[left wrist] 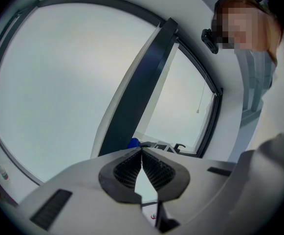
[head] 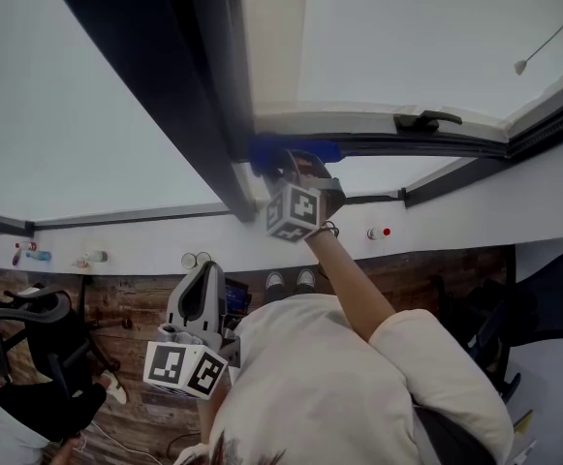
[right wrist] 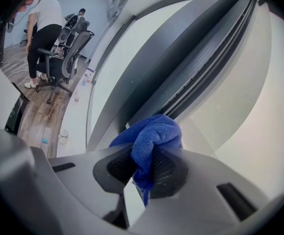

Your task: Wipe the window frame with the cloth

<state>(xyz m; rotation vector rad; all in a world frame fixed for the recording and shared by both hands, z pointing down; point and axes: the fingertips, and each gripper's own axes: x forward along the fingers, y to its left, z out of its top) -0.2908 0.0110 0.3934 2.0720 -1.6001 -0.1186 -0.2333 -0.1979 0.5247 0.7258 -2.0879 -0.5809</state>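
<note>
Up against the window frame (head: pixel 208 85), my right claw (right wrist: pixel 142 151) is clamped on the blue cloth (right wrist: pixel 151 131). The cloth is pinched between both ribbed pads, with a bunched wad bulging out past the tips and a thin tail hanging down between the jaws. Straight ahead of that claw, the wad sits where the dark upright of the frame meets the pale lower rail. It looks pressed into that corner, though I can't confirm contact from either view. To the right of the claw along the same rail is a dark window handle (head: pixel 426 119), well apart from the cloth. On the head view the arm (head: pixel 359 289) holding this claw reaches straight up from the white sleeve. My left claw (left wrist: pixel 142 150) hangs low, well below the right one and away from the frame, pointing up toward the glass (left wrist: pixel 58 82). Its jaws meet at the tips with nothing between them. Beyond those tips I can pick out the blue cloth as a small patch at the foot of the dark upright. Below the left claw lie the white sill (head: pixel 116 240) and a wooden floor (head: pixel 136 308), with a black office chair (head: pixel 29 327) off to its left.
</note>
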